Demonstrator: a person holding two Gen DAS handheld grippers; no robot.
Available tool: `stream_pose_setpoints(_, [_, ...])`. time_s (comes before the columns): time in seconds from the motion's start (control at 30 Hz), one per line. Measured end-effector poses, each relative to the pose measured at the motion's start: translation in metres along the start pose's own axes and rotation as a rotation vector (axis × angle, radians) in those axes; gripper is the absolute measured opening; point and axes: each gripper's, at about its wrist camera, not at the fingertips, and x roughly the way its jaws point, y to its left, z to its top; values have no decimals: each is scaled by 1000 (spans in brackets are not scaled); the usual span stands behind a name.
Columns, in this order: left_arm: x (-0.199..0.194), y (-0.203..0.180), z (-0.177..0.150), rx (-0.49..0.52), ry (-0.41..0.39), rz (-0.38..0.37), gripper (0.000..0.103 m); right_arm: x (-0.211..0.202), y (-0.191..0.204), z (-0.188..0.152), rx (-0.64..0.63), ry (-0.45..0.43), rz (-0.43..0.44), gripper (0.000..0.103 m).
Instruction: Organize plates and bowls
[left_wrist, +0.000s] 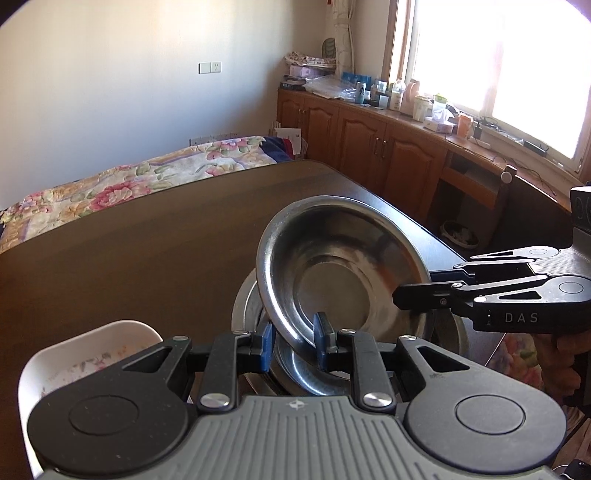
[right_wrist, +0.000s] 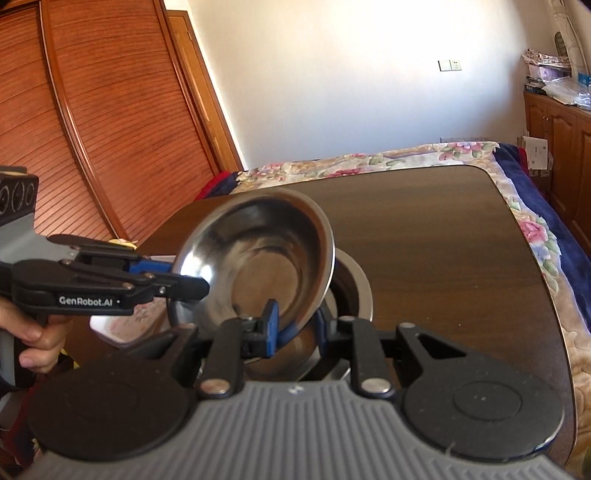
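Note:
A steel bowl (left_wrist: 340, 266) is held tilted above a second steel bowl (left_wrist: 245, 302) that rests on the dark table. My left gripper (left_wrist: 293, 341) is shut on the tilted bowl's near rim. My right gripper (left_wrist: 424, 282) is shut on its right rim. In the right wrist view the tilted bowl (right_wrist: 258, 258) sits between my right gripper (right_wrist: 295, 325) at its near rim and my left gripper (right_wrist: 184, 275) at its left rim, with the lower bowl (right_wrist: 354, 280) behind it. A white floral plate (left_wrist: 92, 354) lies left of the bowls.
The dark wooden table (left_wrist: 147, 251) stretches back toward a bed with a floral cover (left_wrist: 129, 181). Wooden cabinets (left_wrist: 369, 140) with cluttered tops stand at the right under a window. A slatted wooden wardrobe (right_wrist: 92, 110) stands at the left.

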Motion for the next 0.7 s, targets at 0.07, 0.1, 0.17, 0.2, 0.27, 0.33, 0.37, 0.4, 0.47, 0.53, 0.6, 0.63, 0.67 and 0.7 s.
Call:
stream_pose_setpoints(0.07, [1,0,-2,-1,3,0,23,1,1,-1,-6,2,-8,23])
stream_pose_setpoints(0.1, [2,0,-3,0,5,2,23,2,1,-2,-9,4,-11,23])
stream_pose_setpoints(0.17, [3,-1,-4,6,7,8,24,3,2,-2,-15,6,-17,23])
stream_pose_setpoints(0.2, [4,-1,-4,8,7,12,24,4,2,-2,-17,8,-21,23])
stream_pose_setpoints(0.27, [5,-1,-4,7,4,20,24,5,3,-2,-21,6,-27,23])
stream_pose_setpoints(0.33, [7,-4,-3,10,5,29,24,6,4,-2,-25,2,-31,22])
stream_pose_setpoints(0.37, [8,-3,-4,11,7,30,24,6,4,-2,-28,1,-36,22])
stream_pose_setpoints(0.4, [9,-3,-4,12,6,29,24,6,5,-2,-32,-1,-42,22])
stream_pose_setpoints(0.47, [11,-3,-5,13,6,34,24,6,6,-2,-43,-3,-57,22])
stream_pose_setpoints(0.53, [11,-4,-6,19,1,43,24,7,8,-2,-57,0,-71,22])
stream_pose_setpoints(0.6, [10,-4,-7,18,-2,45,24,7,10,-2,-71,2,-81,22])
stream_pose_setpoints(0.63, [10,-3,-7,14,-4,43,24,7,12,-2,-80,3,-87,22])
stream_pose_setpoints(0.67, [9,-2,-7,9,-6,42,24,7,13,-2,-91,5,-94,22])
stream_pose_setpoints(0.7, [8,-3,-8,2,-10,41,24,7,14,-2,-101,7,-101,22])
